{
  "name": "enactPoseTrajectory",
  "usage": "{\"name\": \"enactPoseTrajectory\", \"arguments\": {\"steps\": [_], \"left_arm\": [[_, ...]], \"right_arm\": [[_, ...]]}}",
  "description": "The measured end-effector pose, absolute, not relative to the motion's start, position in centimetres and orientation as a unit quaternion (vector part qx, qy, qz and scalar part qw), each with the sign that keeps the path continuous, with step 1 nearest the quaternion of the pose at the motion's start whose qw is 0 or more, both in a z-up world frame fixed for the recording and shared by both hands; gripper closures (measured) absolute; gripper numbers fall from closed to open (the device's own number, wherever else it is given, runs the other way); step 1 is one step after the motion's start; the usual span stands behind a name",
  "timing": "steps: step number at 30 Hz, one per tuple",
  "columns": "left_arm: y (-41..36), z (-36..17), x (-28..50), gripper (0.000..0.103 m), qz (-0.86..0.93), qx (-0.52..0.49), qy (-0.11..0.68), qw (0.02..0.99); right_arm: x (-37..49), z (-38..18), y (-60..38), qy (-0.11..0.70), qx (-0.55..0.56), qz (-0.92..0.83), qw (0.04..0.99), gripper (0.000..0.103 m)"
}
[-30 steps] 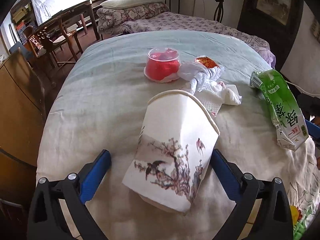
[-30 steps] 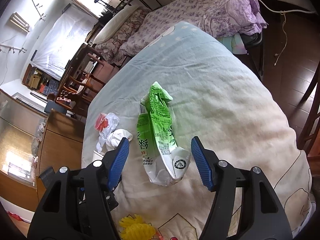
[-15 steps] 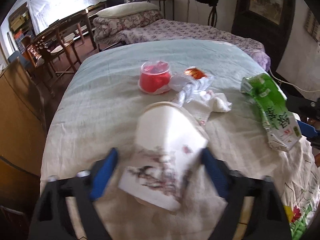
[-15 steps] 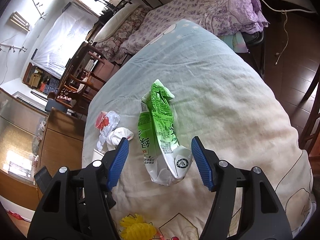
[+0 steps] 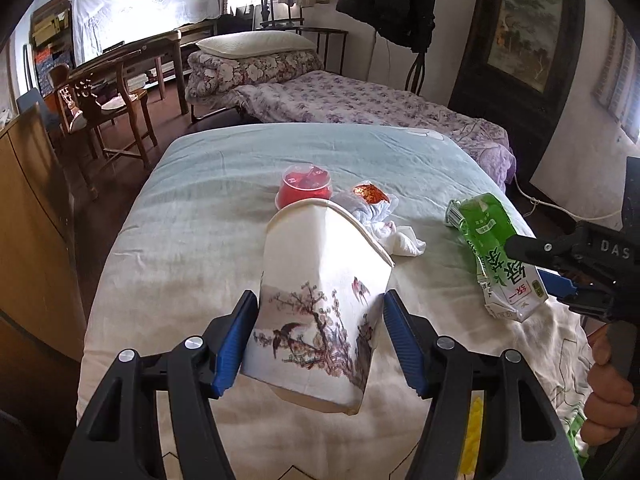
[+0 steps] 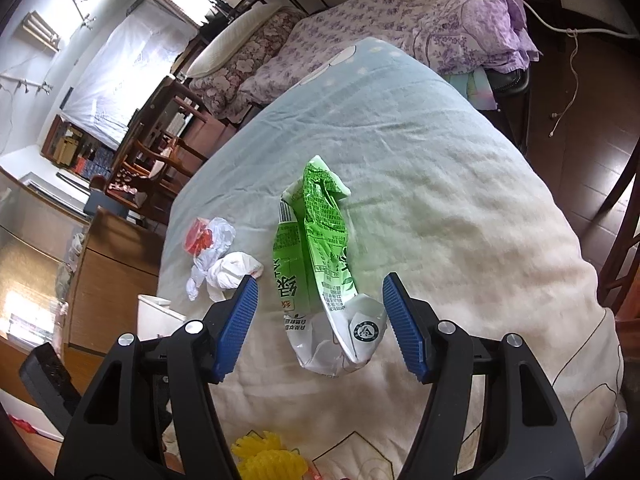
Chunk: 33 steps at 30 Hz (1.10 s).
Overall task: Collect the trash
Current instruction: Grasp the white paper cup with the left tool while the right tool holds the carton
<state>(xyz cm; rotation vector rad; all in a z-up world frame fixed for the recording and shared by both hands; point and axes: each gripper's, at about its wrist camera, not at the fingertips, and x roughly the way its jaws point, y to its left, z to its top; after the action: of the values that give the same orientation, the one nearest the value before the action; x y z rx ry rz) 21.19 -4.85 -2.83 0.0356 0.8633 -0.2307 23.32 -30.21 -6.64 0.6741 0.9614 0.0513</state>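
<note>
My left gripper [image 5: 320, 296] has both blue pads against the sides of a white paper cup [image 5: 316, 248] painted with blossom and birds. Its jaws are closing and the rim is squeezed out of round. The cup hangs tilted above the bed cover [image 5: 192, 248]. A crushed green drink carton [image 6: 320, 220] lies on the bed between the fingers of my right gripper [image 6: 320, 280], which stands open around it. That carton [image 5: 492, 240] also shows at the right of the left wrist view. Farther back lie a red jelly cup [image 5: 304, 190], a red wrapper [image 5: 370, 194] and crumpled white tissue [image 5: 400, 240].
A wooden cabinet [image 5: 32, 220] flanks the bed's left side, with a chair [image 5: 108, 108] and a desk beyond. A second bed with a floral quilt [image 5: 340, 92] stands behind. A yellow object [image 6: 268, 456] lies near the front edge. A hand [image 5: 608, 400] holds the right gripper.
The left jaws came in from wide open onto the cup's sides, and the cup rose off the bed with the gripper. The right gripper and the carton stayed put.
</note>
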Motion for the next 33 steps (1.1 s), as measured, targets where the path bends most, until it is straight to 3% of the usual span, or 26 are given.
{"name": "enactPoseTrajectory", "arguments": {"steps": [10,14,19,20,21,22,23,26,33], "left_arm": [[-4.9,-3.0,21.0,0.038,-0.114,0.017,0.419,0.901],[-4.8,-3.2,20.9,0.038,-0.115,0.015,0.420,0.900],[-4.8,-3.4,20.8,0.038,-0.116,0.013,0.422,0.899],[-4.8,-3.3,20.8,0.038,-0.117,0.012,0.422,0.899],[-4.8,-3.3,20.8,0.038,-0.117,0.011,0.421,0.899],[-4.7,-3.2,20.7,0.038,-0.117,0.010,0.420,0.900],[-4.7,-3.2,20.6,0.038,-0.118,0.008,0.418,0.901],[-4.4,-2.8,20.2,0.038,-0.120,0.000,0.413,0.903],[-4.1,-2.3,20.0,0.038,-0.122,-0.011,0.407,0.905]], "right_arm": [[23.9,-6.9,-29.1,0.470,0.288,0.023,0.834,0.039],[24.4,-7.2,-28.4,0.478,0.267,0.020,0.837,0.031],[24.7,-7.2,-27.4,0.483,0.218,0.001,0.848,0.031],[24.5,-6.9,-27.2,0.479,0.207,-0.007,0.853,0.041],[24.4,-6.7,-27.2,0.471,0.203,-0.011,0.858,0.044],[24.1,-6.3,-27.2,0.462,0.198,-0.013,0.865,0.078],[23.8,-5.6,-27.2,0.449,0.198,-0.002,0.871,0.090],[23.1,-4.9,-27.5,0.427,0.220,0.018,0.877,0.097],[23.0,-4.5,-28.3,0.419,0.257,0.050,0.869,0.097]]}}
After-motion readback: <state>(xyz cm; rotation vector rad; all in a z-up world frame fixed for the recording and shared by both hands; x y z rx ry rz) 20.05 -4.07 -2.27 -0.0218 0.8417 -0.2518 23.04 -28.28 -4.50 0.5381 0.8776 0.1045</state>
